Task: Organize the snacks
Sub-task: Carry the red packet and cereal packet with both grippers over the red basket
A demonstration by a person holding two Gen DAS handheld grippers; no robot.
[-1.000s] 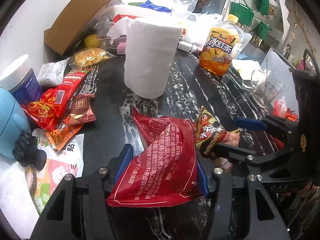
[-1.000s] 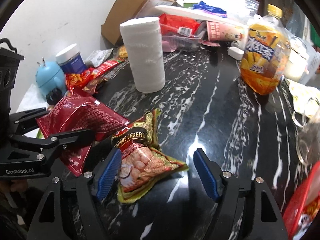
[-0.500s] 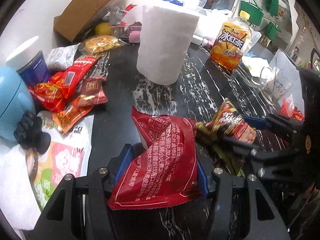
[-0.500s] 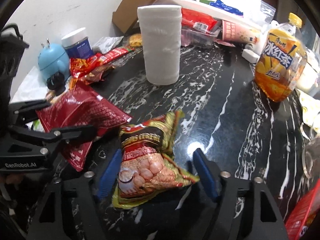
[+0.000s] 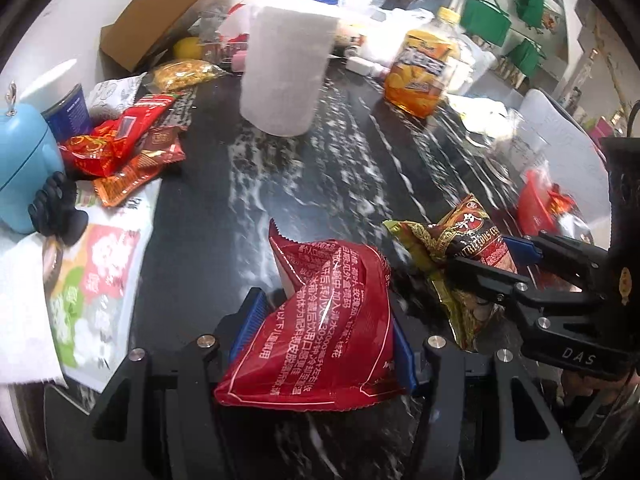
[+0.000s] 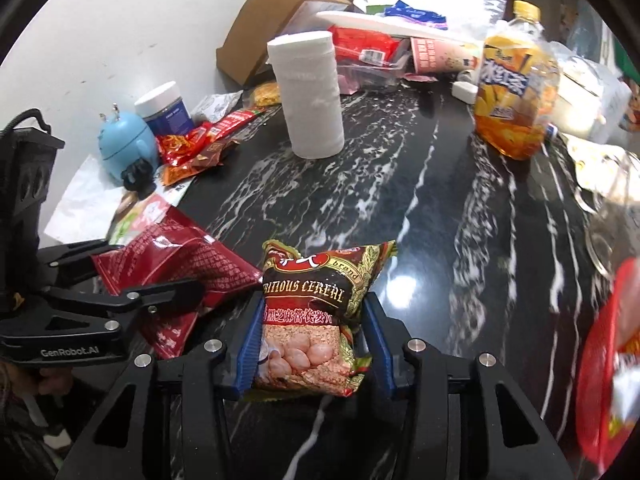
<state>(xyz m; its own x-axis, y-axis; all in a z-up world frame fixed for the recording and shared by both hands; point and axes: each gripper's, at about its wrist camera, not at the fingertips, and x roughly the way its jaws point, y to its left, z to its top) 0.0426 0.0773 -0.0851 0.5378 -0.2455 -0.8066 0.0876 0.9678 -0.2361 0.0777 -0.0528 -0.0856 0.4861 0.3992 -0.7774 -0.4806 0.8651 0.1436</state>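
Left wrist view: left gripper [image 5: 324, 344], black frame with blue pads, is partly closed, both pads pressed against the sides of a crinkled red foil snack packet with white printed text [image 5: 320, 320]. Packet stands up between the fingers, its serrated top edge pointing away from the camera, above the black marble tabletop with white veins [image 5: 304, 184].

To the right, near, the right gripper [image 5: 486, 258] shows side-on, clamped on a brown-and-gold cereal packet with red lettering [image 5: 460, 248].

Right wrist view: right gripper [image 6: 314, 340] has just been closing; its blue pads now press both sides of the cereal packet [image 6: 312, 312], which stands upright between them, lettering facing the camera. Left gripper [image 6: 132, 276] with the red packet [image 6: 180, 268] sits just beside it on the left; the two packets look to touch at their near edges.

Far left on the tabletop: a pile of red and orange snack sachets [image 5: 120, 148], beside a pale blue rounded container [image 5: 24, 168] and a blue jar with a white lid [image 6: 164, 108].

Far centre: an upright white paper towel roll [image 5: 284, 72]. Far right: a plastic bottle of amber drink with a yellow cap [image 6: 516, 92]. An open brown cardboard box [image 6: 272, 28] lies behind the roll.
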